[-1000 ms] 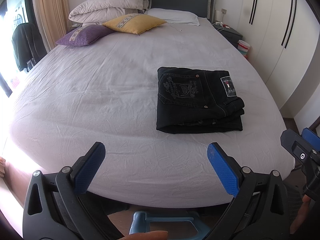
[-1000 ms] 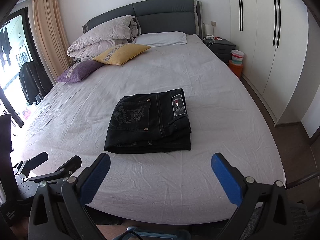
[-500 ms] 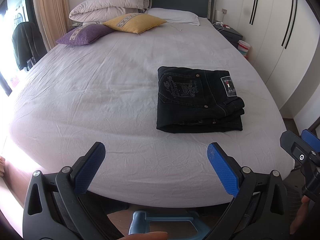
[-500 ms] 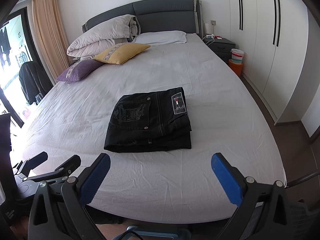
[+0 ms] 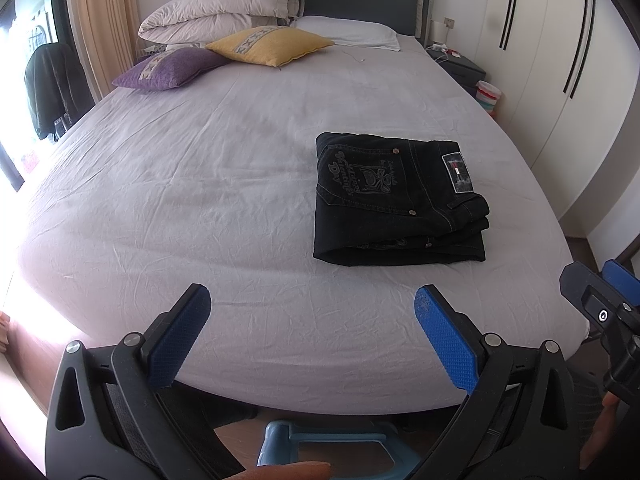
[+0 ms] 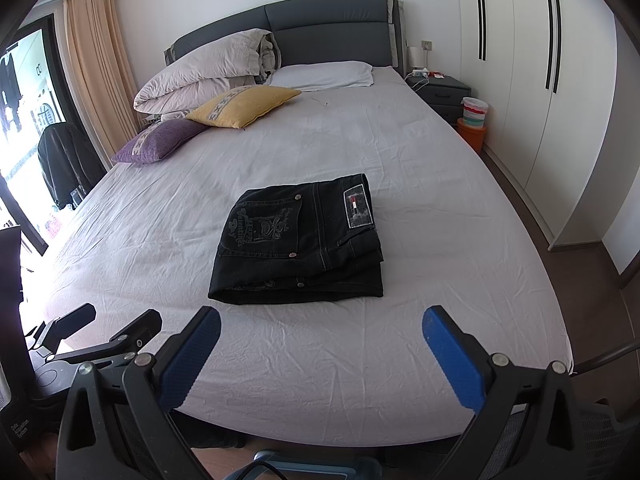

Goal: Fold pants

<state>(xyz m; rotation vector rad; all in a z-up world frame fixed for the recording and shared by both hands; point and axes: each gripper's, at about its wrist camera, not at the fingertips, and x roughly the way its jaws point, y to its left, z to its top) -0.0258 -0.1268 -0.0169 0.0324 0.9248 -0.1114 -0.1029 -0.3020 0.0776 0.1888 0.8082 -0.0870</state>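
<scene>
A pair of black jeans (image 5: pixel 396 200) lies folded into a compact rectangle on the grey bed sheet (image 5: pixel 200 184), back pocket and label patch facing up. It also shows in the right wrist view (image 6: pixel 300 240). My left gripper (image 5: pixel 312 312) is open and empty, held back over the foot edge of the bed, well short and left of the jeans. My right gripper (image 6: pixel 320 332) is open and empty, just short of the jeans' near edge. The right gripper also shows at the right edge of the left wrist view (image 5: pixel 600 304).
Purple (image 6: pixel 164 140) and yellow (image 6: pixel 244 106) cushions, a folded duvet (image 6: pixel 208 76) and a white pillow (image 6: pixel 324 74) lie at the headboard. A nightstand (image 6: pixel 444 94) and bucket (image 6: pixel 474 110) stand right of the bed, by white wardrobes (image 6: pixel 560 80). A dark jacket (image 6: pixel 64 164) hangs at left.
</scene>
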